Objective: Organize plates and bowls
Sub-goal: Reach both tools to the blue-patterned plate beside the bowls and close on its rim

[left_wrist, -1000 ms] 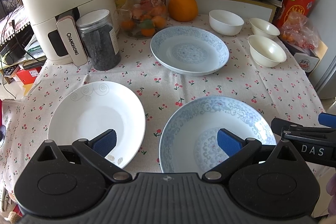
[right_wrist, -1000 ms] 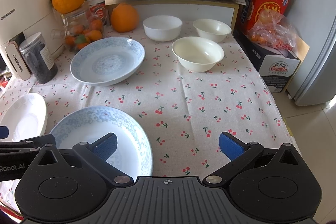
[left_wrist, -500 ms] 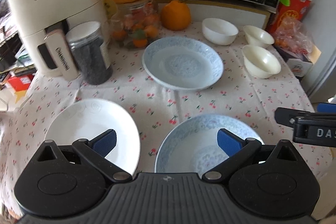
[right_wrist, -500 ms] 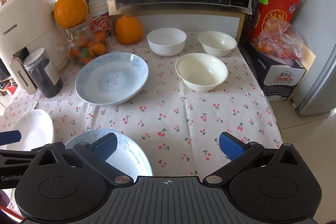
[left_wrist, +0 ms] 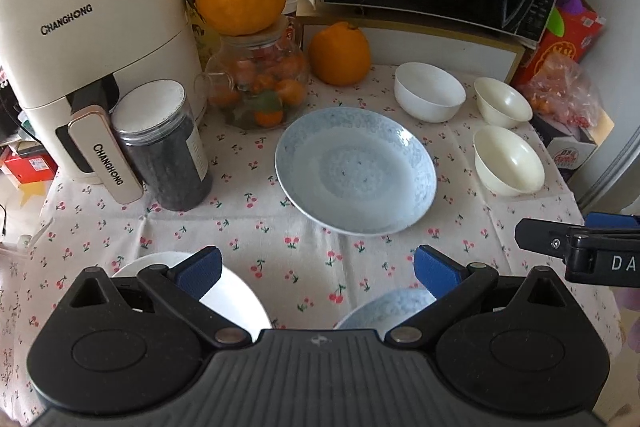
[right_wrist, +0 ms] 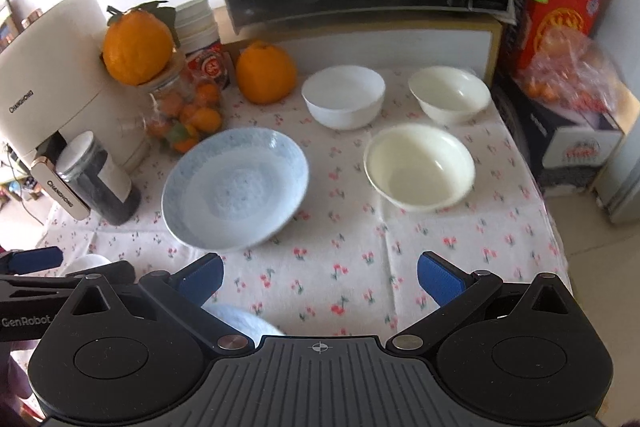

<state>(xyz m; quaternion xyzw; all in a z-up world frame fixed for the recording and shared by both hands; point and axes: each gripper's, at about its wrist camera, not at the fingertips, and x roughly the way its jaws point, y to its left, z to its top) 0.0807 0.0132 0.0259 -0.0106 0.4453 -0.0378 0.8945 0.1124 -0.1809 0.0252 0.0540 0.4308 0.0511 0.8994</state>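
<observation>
- I hold the left gripper spread and empty above the cloth, free to take a rim.
- My right gripper is spread too, holding nothing.
- The blue plate sits mid-table; three bowls cluster to its right, unstacked.
- Nearer me than the blue plate, a white plate and a second blue one wait.

Cherry-print tablecloth, pale-blue plate
</observation>
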